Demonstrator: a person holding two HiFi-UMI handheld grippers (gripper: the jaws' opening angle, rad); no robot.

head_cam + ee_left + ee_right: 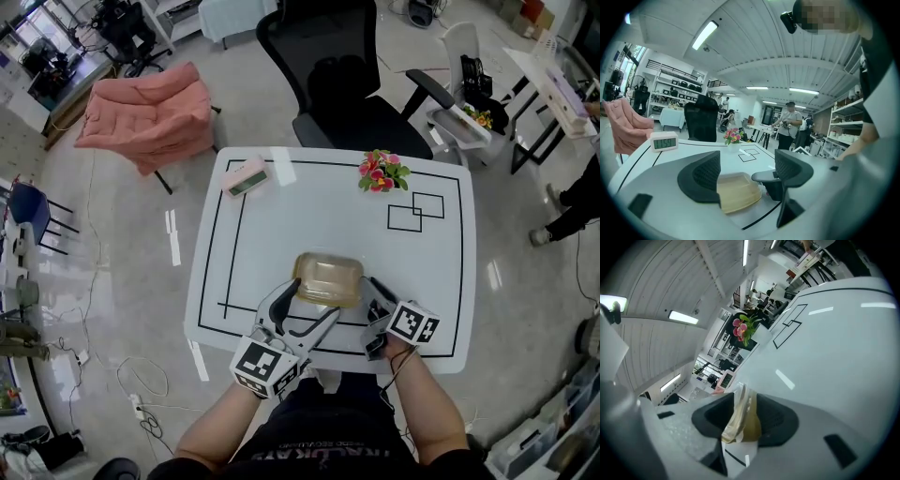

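View down onto a workroom with a pale, glossy floor [141, 253], cables trailing across it at the left. One white desk [441, 281] fills the centre. It is marked with one large black outline and two small overlapping rectangles [415, 211] toward its far right.

Behind the far edge stands one black office chair [342, 84]. One pink armchair [145, 112] sits well apart at the far left.

On the desk there are three things:
- one tan, translucent lidded container [328, 278], lying near the front edge just inside the outline
- one pink digital clock [247, 178] at the far left corner
- one small pot of pink flowers [382, 172] at the far middle

Two hand-held grippers work at the front edge. The left gripper [747, 171] has its fingers [705, 173] spread apart; the container lies on the desk between them, close against the left one. The right gripper [745, 416] has its fingers [776, 420] closed on the container's right rim, which shows pinched edge-on between the pads.
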